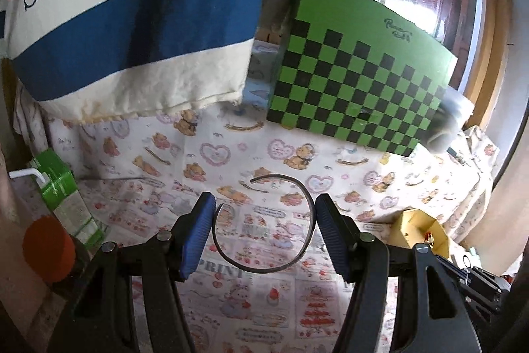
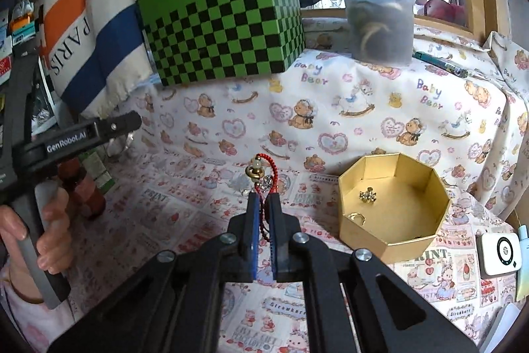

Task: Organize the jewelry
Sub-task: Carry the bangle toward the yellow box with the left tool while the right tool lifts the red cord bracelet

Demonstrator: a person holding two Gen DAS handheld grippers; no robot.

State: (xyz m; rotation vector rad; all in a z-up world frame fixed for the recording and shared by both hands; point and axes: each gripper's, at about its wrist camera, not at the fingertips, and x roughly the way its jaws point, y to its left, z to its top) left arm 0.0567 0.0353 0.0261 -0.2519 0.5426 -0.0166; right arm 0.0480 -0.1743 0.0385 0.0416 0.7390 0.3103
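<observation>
Right gripper (image 2: pixel 263 204) is clamped on a red beaded cord (image 2: pixel 263 214), its charms (image 2: pixel 254 172) dangling just past the pad tips at 12 o'clock, clear of the printed cloth (image 2: pixel 363 108). At 3 o'clock from it sits the gold box (image 2: pixel 350 230), lid off, with a small gold piece (image 2: pixel 368 195) and a ring (image 2: pixel 355 217) already inside. Left gripper (image 1: pixel 263 214) holds a dark open bangle (image 1: pixel 310 220) across its width, the pads pressing on its outer sides, with the bangle's gap at 11 o'clock; the person's hand (image 2: pixel 39 234) grips its handle at 9 o'clock in the right view. My worry is the cord: it is pinched along a thin stretch, and a quick swing toward the box could let the beads slide through the pads or set the charms swaying so they catch the box rim and spill outside. The bangle looks springy and held by squeeze alone, so a little more pressure could make it pop out sideways. A green checked box (image 2: pixel 224 35) and a jar (image 2: pixel 380 15) stand behind at 12 o'clock, well apart from both.
</observation>
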